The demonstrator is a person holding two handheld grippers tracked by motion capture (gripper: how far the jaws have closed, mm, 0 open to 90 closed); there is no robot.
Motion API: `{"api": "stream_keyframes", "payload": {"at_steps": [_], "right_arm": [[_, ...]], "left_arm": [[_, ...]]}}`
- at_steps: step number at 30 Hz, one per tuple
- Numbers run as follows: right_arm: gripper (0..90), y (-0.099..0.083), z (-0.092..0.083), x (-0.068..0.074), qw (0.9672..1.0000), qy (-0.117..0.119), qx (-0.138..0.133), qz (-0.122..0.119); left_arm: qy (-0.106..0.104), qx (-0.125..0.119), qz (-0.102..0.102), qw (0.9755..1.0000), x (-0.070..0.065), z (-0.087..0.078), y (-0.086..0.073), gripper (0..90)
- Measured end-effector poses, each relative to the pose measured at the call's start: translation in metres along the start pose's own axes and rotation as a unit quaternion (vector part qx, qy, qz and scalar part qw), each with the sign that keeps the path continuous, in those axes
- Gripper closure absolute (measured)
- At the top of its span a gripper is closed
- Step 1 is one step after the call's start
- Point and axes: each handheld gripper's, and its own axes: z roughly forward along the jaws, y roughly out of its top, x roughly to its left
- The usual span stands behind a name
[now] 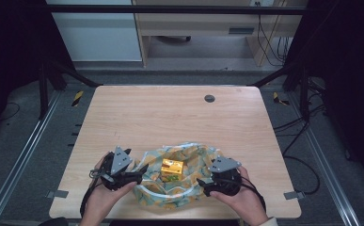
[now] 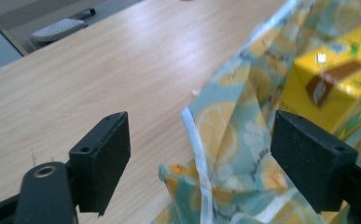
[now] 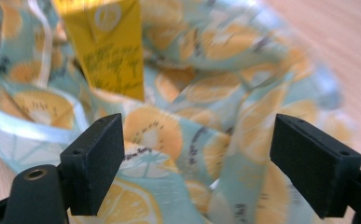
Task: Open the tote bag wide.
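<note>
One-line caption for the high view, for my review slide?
Two open hand-held grippers, left and right, flank a lemon-print cloth bag holding a yellow carton on a wooden table.

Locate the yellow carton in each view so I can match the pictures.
High view: the yellow carton sits low centre, inside the lemon-print bag, between the two tools.
Left gripper view: the carton is at upper right, beyond the right-hand jaw.
Right gripper view: it is at top, left of centre.
Shared landmark: the lemon-print bag around it.
</note>
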Motion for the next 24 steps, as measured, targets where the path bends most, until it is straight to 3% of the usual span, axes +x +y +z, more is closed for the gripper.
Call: {"api": "stream_keyframes", "payload": {"at_steps": [9,17,20,24], "right_arm": [[14.1,0.011,-0.019,-0.028,0.9979,-0.025,-0.037,0.048],[12.5,0.006,-0.027,-0.051,0.9936,-0.055,-0.047,0.087],[10.8,0.001,-0.03,-0.06,0.9911,-0.063,-0.052,0.105],[9.8,-0.005,-0.032,-0.067,0.9888,-0.079,-0.055,0.114]], "left_arm": [[0.013,0.005,-0.005,0.9999,0.017,-0.005,0.011,15.5],[0.027,0.026,-0.014,0.9992,0.039,-0.007,0.003,12.2],[0.045,0.046,-0.008,0.9979,0.048,-0.008,-0.001,11.8],[0.049,0.043,-0.029,0.9974,0.059,-0.011,-0.008,11.7]]}}
